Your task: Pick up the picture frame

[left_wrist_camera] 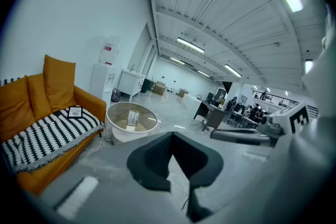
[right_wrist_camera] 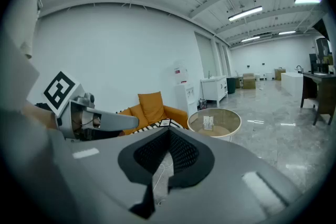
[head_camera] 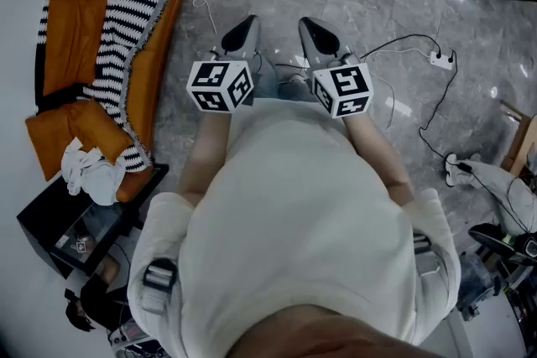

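The picture frame (left_wrist_camera: 75, 112) is small and black and rests on the striped blanket (left_wrist_camera: 47, 136) of an orange sofa, far ahead and to the left of both grippers. In the right gripper view the picture frame (right_wrist_camera: 165, 123) peeks out just above the jaws. My left gripper (head_camera: 243, 28) and right gripper (head_camera: 312, 28) are held side by side in front of the person, over the grey floor. The jaws of the left gripper (left_wrist_camera: 170, 136) meet with nothing between them. The right gripper (right_wrist_camera: 169, 131) is shut and empty too.
A round glass-topped table (left_wrist_camera: 131, 120) with a small upright card stands right of the sofa (head_camera: 80, 29). Cables and a power strip (head_camera: 440, 59) lie on the floor at the right. A black box (head_camera: 71, 235) sits at the sofa's near end. Desks stand far off.
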A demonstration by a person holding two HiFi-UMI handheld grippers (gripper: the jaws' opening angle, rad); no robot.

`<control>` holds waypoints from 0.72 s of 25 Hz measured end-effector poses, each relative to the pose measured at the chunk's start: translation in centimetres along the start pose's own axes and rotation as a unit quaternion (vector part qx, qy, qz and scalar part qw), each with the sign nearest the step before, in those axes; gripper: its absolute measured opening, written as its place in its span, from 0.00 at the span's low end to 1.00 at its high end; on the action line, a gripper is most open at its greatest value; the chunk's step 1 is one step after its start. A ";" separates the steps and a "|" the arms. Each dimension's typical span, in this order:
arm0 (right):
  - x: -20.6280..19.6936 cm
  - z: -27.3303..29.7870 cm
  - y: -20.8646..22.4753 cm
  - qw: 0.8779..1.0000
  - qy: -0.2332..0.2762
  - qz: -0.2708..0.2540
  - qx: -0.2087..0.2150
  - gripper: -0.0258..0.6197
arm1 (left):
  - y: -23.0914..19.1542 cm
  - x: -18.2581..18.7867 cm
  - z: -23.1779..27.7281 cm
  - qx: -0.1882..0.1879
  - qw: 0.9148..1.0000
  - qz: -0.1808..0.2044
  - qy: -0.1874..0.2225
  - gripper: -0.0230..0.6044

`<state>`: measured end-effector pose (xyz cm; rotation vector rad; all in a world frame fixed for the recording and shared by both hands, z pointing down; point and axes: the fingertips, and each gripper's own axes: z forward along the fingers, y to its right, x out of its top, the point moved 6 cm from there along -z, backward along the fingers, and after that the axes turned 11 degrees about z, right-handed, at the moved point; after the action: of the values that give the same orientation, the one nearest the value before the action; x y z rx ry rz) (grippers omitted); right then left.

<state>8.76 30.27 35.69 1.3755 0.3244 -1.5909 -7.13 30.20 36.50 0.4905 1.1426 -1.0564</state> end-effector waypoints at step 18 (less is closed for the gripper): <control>-0.7 -4.8 -1.7 0.999 0.023 -0.021 0.006 0.04 | 3.7 -0.6 -3.9 -0.004 1.000 0.010 0.022 0.04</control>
<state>10.25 34.94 34.04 1.4249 0.3733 -1.6004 -5.86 35.15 34.91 0.5196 1.1791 -1.0277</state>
